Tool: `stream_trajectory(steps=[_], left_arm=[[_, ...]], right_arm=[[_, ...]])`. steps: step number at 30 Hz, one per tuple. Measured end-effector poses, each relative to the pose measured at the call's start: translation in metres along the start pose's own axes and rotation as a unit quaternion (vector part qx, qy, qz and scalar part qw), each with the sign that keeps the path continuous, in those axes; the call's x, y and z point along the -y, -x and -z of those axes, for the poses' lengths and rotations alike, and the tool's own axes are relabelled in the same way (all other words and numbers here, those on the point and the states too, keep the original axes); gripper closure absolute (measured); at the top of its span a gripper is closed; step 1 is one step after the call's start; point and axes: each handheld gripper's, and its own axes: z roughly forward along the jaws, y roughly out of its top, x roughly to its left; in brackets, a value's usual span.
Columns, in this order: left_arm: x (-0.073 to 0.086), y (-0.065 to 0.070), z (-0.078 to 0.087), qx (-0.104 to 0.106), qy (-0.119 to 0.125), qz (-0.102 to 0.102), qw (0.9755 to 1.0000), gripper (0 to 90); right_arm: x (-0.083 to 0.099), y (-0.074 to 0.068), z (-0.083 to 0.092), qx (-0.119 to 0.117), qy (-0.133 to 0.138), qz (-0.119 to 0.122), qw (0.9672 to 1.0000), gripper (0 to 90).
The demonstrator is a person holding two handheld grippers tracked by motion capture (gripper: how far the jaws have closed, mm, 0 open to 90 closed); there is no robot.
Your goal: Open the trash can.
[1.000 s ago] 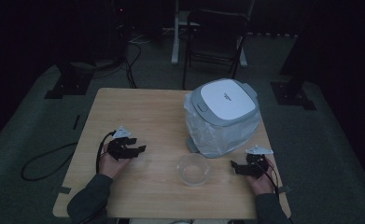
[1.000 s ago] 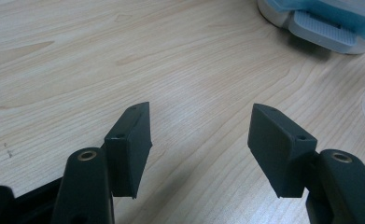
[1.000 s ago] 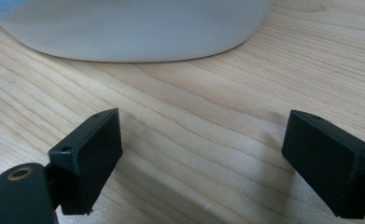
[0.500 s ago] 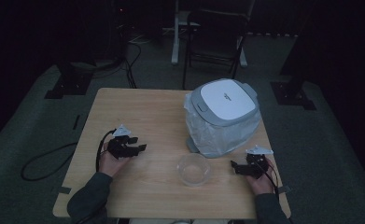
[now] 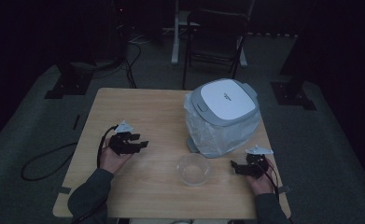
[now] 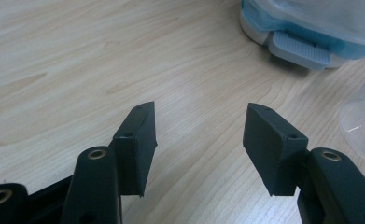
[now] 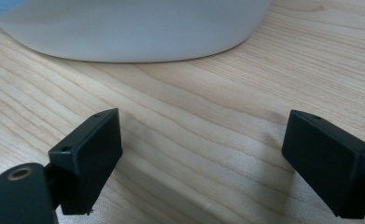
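Both hand-held grippers – left hand-held gripper (image 5: pixel 140 144) half-open and just closing, right hand-held gripper (image 5: pixel 235 167) wide – are held empty beside the small clear plastic bowl (image 5: pixel 193 169) on the light wooden bench (image 5: pixel 143 107), probably for reaching it.

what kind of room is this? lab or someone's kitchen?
Most likely a lab or recording room, not a kitchen: a lone wooden table on grey carpet, dark stand bases and loose cables on the floor, and an empty chair behind.
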Motion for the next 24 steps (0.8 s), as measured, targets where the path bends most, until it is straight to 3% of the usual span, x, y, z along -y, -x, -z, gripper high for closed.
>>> stream_trajectory(steps=[12, 24], left_arm=[[-0.016, 0.004, 0.001, 0.004, 0.0, -0.016, 0.9999, 45.7], [-0.026, 0.005, 0.005, 0.01, 0.005, -0.018, 0.9998, 46.3]], right_arm=[[0.0, 0.0, 0.0, 0.0, 0.0, 0.001, 1.0, 11.2], [0.0, 0.0, 0.0, 0.0, 0.0, 0.0, 1.0, 11.3]])
